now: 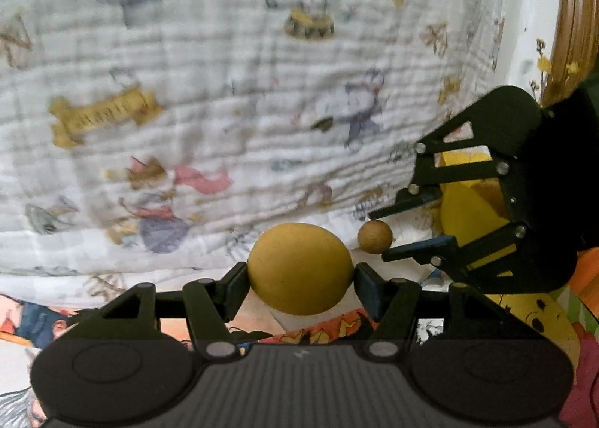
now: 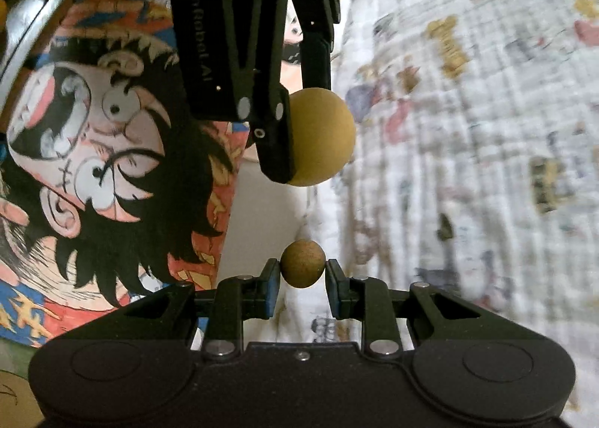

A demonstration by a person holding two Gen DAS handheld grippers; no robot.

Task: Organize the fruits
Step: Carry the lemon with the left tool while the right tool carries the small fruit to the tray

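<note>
- Over a white blanket (image 1: pixel 232 65) printed with cartoon animals, the left gripper (image 1: pixel 300 274) pinches a large yellow fruit (image 1: pixel 299 269) between its two pads, clear of the cloth.
- Just to its right, the right gripper (image 2: pixel 302 271) is pressed tight on a small brown round fruit (image 2: pixel 302 263), also held off the surface.
- The two fruits sit close together but apart.
- A colourful cartoon-print cloth (image 2: pixel 112 151) lies beside the blanket.

We note two matte black grippers: left gripper (image 1: pixel 300 280) with dark blue pads, silver pivot screws, ribbed housing; right gripper (image 2: pixel 302 274) alike, "GenRobot.AI" lettered near the left's screws.
</note>
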